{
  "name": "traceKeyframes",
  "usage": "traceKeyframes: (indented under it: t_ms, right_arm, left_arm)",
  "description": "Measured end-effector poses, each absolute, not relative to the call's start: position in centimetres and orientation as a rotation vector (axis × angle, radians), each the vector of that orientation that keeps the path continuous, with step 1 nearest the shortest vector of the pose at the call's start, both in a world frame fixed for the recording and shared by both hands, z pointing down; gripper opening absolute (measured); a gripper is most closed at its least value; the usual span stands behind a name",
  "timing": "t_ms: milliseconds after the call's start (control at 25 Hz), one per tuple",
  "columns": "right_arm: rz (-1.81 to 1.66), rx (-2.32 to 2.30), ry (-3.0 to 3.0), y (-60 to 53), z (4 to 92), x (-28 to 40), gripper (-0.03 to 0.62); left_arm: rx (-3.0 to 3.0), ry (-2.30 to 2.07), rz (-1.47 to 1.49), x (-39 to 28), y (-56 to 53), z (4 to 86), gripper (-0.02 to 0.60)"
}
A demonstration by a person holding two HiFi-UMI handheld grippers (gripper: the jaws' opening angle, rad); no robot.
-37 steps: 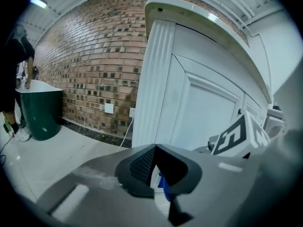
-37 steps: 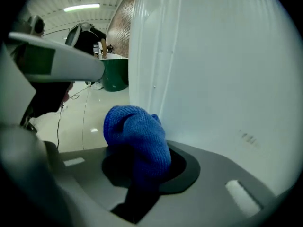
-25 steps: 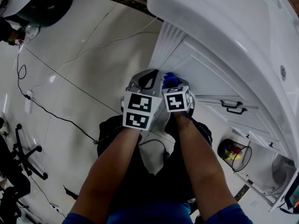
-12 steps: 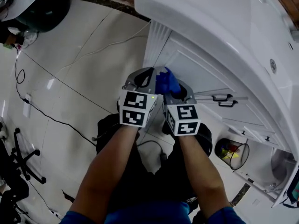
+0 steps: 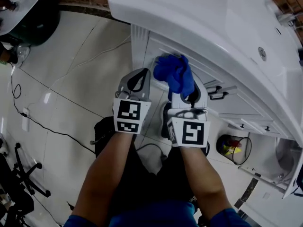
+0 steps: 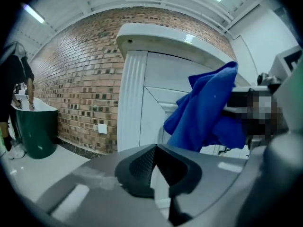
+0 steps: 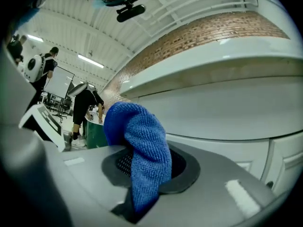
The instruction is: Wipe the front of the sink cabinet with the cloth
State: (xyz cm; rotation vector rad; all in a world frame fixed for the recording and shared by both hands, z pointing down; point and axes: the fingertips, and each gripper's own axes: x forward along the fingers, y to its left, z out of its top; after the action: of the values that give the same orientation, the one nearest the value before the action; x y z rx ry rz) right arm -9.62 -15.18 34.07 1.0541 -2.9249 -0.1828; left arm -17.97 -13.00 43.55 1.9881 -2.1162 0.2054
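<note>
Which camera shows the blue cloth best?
The left gripper view: the whole blue cloth hangs there in front of the white sink cabinet. The right gripper view shows only a close-up fold clamped in the right gripper. The head view shows it from above, bunched up by the cabinet front.

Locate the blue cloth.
Head view, centre: the blue cloth is pinched in the right tool, near the top of the sink cabinet, beside the left tool.
</note>
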Motion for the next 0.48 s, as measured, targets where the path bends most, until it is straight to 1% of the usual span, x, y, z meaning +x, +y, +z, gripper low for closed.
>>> traceKeyframes:
  t_ms: [240,480]
  right_arm:
    - [-0.129,1.091,-2.803,-17.2,37.6,-8.6,0.086]
    - [-0.086,1.047,-2.708,-17.1,42.0,-8.6,0.086]
  left_arm:
    - [1.962,-2.119,0.177,-18.5,-13.3,43.6,0.003]
    - [1.976,-2.071,0.179,-17.6,-14.1,44.3,0.003]
